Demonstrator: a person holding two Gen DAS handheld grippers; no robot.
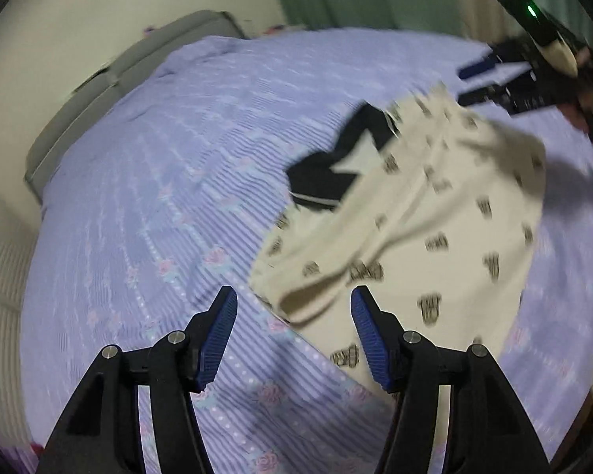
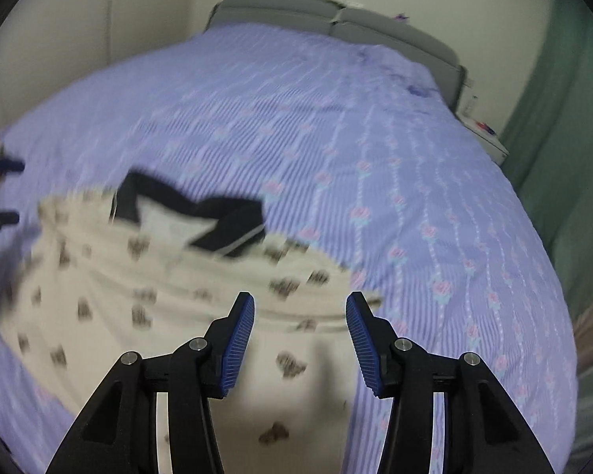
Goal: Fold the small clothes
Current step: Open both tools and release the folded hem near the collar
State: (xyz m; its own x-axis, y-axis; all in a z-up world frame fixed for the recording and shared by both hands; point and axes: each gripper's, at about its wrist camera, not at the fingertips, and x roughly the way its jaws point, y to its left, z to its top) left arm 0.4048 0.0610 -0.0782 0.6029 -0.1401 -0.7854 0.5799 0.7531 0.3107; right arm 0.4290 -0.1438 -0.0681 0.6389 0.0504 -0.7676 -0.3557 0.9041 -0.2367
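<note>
The left gripper (image 1: 294, 304) and right gripper (image 2: 299, 308) both hang spread and empty above a cream patterned garment (image 1: 446, 213) with a black collar, lying rumpled on the lilac bedspread (image 1: 158, 197).

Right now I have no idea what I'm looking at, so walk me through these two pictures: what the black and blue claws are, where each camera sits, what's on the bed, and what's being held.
There is no robot here. A person holds a two-finger gripper in each hand, and a wide-angle camera on each one looks forward along its fingers. One picture comes from the left gripper, the other from the right gripper. The blue ribbed strips are the finger pads.

Below them lies a purple bedspread with pink flowers. On it rests a small cream garment with dark printed marks and a black collar, partly bunched up.

Both grippers are open, their pads apart with nothing pinched. The pictures are blurred.
</note>
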